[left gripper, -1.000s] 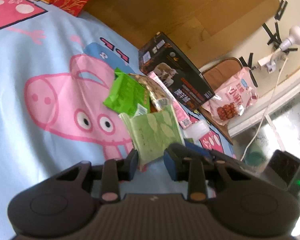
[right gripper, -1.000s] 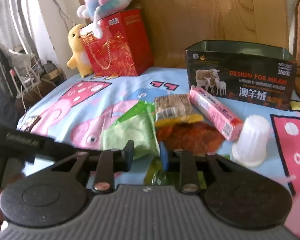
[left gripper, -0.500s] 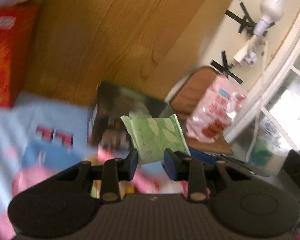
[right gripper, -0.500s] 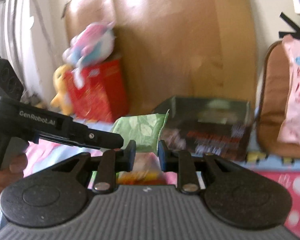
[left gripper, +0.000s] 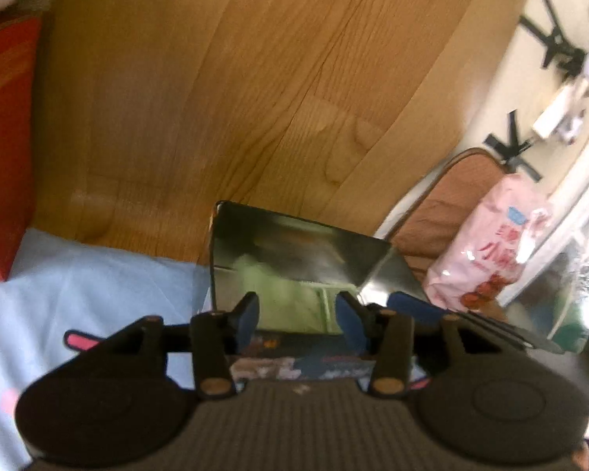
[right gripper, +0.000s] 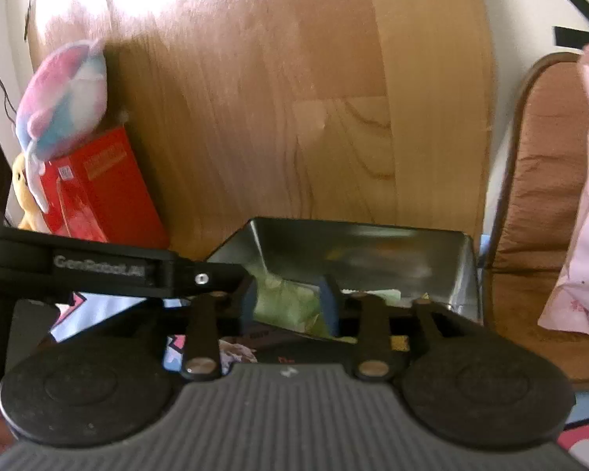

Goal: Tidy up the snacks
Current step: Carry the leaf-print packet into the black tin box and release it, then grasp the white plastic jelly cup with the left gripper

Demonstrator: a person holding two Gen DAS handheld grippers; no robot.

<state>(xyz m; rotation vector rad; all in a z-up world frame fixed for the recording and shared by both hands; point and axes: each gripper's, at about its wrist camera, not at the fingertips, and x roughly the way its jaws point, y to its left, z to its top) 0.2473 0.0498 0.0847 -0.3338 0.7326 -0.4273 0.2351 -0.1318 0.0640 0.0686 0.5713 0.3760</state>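
A dark metal box (left gripper: 294, 243) stands open on the blue bedsheet against the wooden headboard; it also shows in the right wrist view (right gripper: 373, 247). A pale green snack packet (left gripper: 290, 306) lies blurred inside the box, seen too in the right wrist view (right gripper: 290, 302). My left gripper (left gripper: 298, 322) hangs over the box's near wall with its jaws apart and nothing between them. My right gripper (right gripper: 290, 306) is also open just above the box, with the packet beyond its pads. The left gripper's arm (right gripper: 110, 271) crosses the right wrist view.
A red gift bag (right gripper: 98, 196) with a plush toy (right gripper: 63, 94) on it stands left of the box. A pink snack bag (left gripper: 491, 243) leans on a brown cushion (right gripper: 546, 204) to the right. The wooden headboard (left gripper: 235, 98) rises right behind the box.
The left gripper carried the green packet up from the pile to the box and opened; the packet now lies in the box. The right gripper moved alongside over the box and opened wider.
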